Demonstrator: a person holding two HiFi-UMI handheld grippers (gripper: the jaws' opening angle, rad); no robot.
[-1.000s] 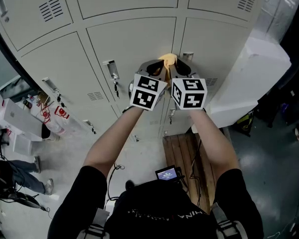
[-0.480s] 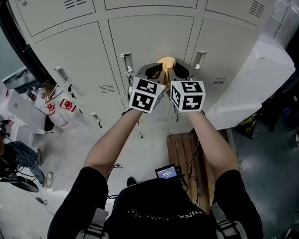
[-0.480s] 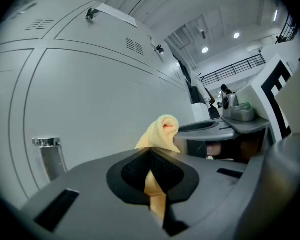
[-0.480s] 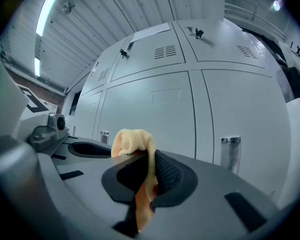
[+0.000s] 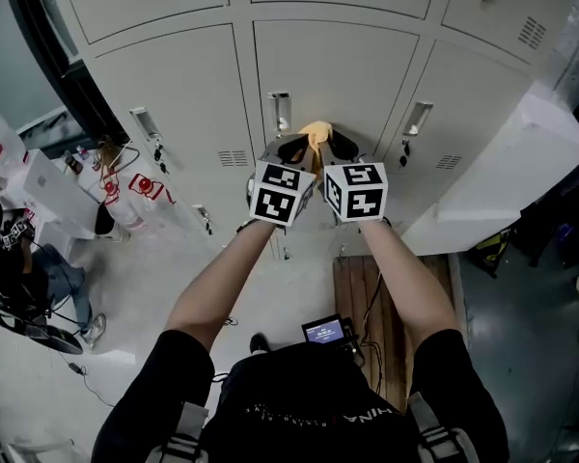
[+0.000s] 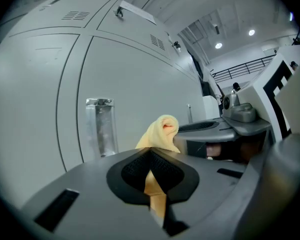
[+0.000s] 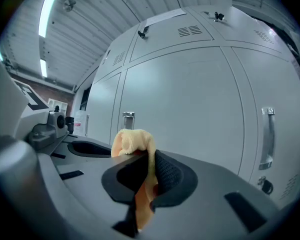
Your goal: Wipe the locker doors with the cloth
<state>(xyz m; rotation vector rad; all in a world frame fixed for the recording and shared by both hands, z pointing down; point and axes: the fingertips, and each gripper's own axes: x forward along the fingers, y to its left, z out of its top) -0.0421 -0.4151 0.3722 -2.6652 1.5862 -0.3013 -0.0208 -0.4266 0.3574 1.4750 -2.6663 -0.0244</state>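
A small yellow cloth (image 5: 316, 133) is bunched between my two grippers, side by side in front of the grey locker doors (image 5: 338, 70). My left gripper (image 5: 295, 149) is shut on the cloth (image 6: 160, 134), which sticks out past its jaws. My right gripper (image 5: 338, 148) is shut on the same cloth (image 7: 133, 141) from the other side. In the head view the cloth sits at the middle door, just right of its metal handle (image 5: 279, 112). Whether the cloth touches the door cannot be told.
Other locker handles show at the left (image 5: 143, 123) and right (image 5: 417, 118). A white slab (image 5: 502, 177) leans at the right. A wooden pallet (image 5: 386, 292) lies on the floor below. Bags and boxes (image 5: 96, 196) stand at the left, with a person (image 5: 19, 287) beyond.
Both grippers, still together on the cloth, now stand left of the seam and just right of the middle door's handle. The head view has also shifted.
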